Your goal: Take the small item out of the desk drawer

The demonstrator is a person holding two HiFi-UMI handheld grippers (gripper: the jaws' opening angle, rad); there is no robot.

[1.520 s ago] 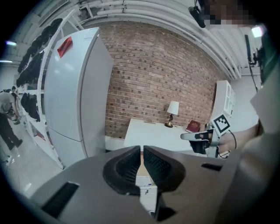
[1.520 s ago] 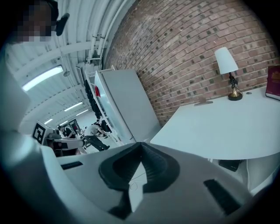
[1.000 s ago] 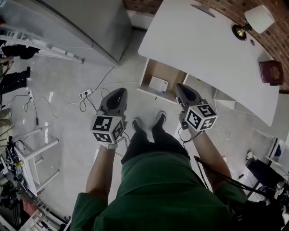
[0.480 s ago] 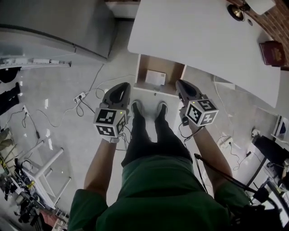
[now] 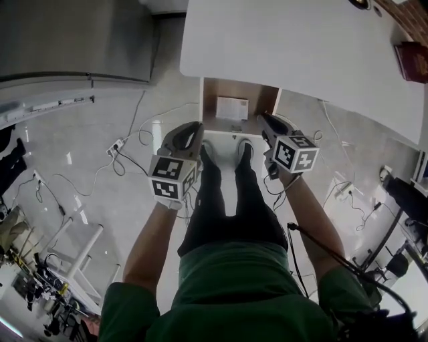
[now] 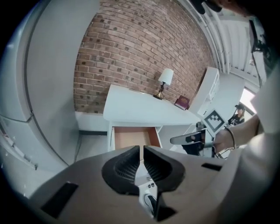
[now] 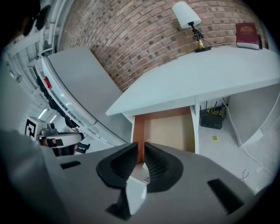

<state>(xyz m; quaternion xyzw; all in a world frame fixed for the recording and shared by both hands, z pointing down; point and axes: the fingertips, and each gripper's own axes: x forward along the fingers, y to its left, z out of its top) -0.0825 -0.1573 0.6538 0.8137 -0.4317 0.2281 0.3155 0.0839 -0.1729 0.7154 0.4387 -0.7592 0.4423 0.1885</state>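
An open wooden drawer [image 5: 212,100] sticks out from under the white desk [image 5: 301,47]. A small white flat item [image 5: 232,107] lies on the drawer's floor. My left gripper [image 5: 196,125] hovers just left of the drawer's front with its jaws together and nothing in them. My right gripper [image 5: 263,118] hovers at the drawer's front right; its jaws are opening to a slim gap with nothing between them. The left gripper view has the left gripper [image 6: 141,148] pointing at the drawer [image 6: 133,136]. Likewise, the right gripper [image 7: 142,146] faces the drawer [image 7: 168,129] in its own view.
A red book [image 5: 409,61] lies on the desk's right end, near a lamp [image 7: 186,13]. A grey cabinet [image 5: 73,40] stands at the left. Cables and a power strip [image 5: 127,143] lie on the floor. The person's shoes [image 5: 208,150] stand before the drawer. A black box [image 7: 213,118] sits under the desk.
The view has swung so the drawer sits straight ahead. Both grippers have come closer to the drawer's front edge.
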